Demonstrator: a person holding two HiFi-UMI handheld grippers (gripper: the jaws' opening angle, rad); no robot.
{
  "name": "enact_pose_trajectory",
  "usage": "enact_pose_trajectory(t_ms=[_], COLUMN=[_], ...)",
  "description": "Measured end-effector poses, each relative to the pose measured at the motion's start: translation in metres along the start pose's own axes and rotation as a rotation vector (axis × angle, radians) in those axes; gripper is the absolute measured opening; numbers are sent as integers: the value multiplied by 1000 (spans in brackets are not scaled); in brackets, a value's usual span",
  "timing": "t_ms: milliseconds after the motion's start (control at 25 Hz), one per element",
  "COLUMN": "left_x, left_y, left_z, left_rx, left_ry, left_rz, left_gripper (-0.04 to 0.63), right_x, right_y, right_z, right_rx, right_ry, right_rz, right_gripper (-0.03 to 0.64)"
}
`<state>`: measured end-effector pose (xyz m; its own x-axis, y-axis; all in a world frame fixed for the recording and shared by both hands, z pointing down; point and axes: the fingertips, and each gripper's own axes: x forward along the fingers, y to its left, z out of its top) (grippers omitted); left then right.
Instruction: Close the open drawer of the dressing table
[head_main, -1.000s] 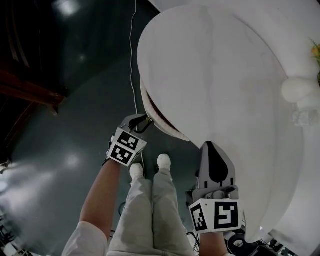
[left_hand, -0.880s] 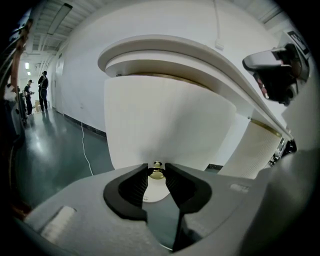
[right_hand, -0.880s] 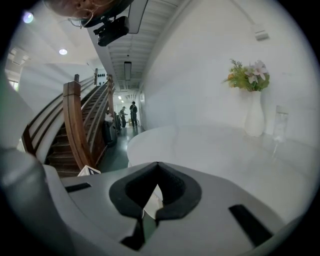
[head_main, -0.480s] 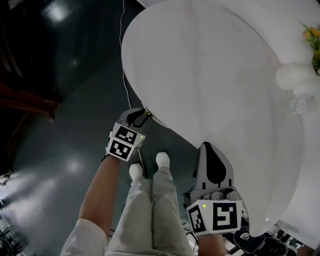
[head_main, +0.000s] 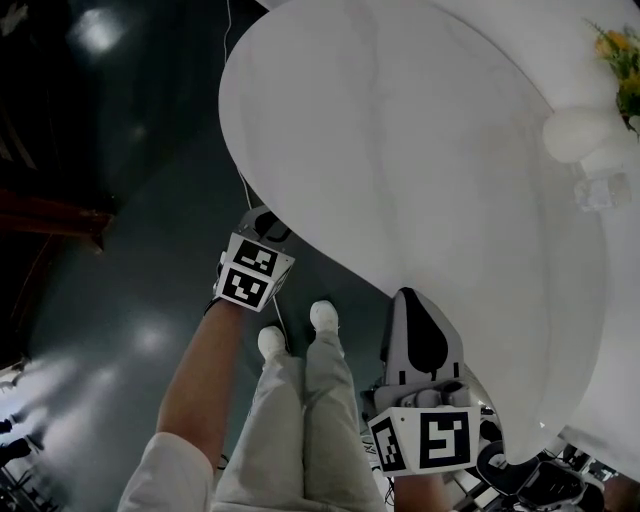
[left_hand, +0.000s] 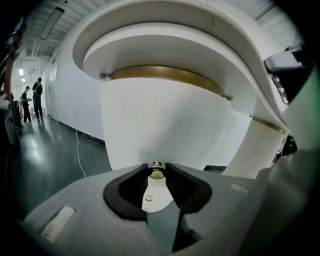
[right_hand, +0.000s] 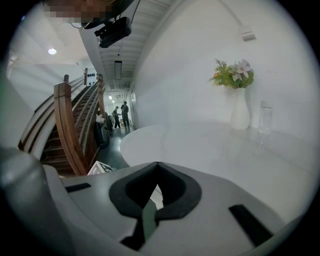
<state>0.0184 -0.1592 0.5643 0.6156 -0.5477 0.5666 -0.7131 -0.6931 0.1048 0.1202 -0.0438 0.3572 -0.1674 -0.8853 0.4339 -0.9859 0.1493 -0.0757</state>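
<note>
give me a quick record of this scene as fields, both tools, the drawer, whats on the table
left tool: shut on the knob
right tool: shut, holds nothing, at the near edge of the tabletop
drawer: white curved front under the tabletop; nothing juts past the edge in the head view
on tabletop: vase with flowers, glass beside it

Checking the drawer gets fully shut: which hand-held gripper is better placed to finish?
Left: the left hand-held gripper grips the drawer knob; the right hand-held gripper, shut, faces the tabletop.
</note>
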Motion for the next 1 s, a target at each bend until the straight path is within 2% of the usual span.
enact_pose_trajectory(t_ms=[480, 1000], left_x=[20, 23], left_y=[-4, -5], left_z=[13, 19], left_rx=[35, 68], left_ry=[-35, -133], left_rz=[1, -3], left_gripper=[109, 114], right_x=[0, 4], right_y=[-2, 7], right_z=[-7, -16], right_rx=[11, -3], right_ry=[2, 16], right_rz=[-10, -9], right_gripper=[-5, -5])
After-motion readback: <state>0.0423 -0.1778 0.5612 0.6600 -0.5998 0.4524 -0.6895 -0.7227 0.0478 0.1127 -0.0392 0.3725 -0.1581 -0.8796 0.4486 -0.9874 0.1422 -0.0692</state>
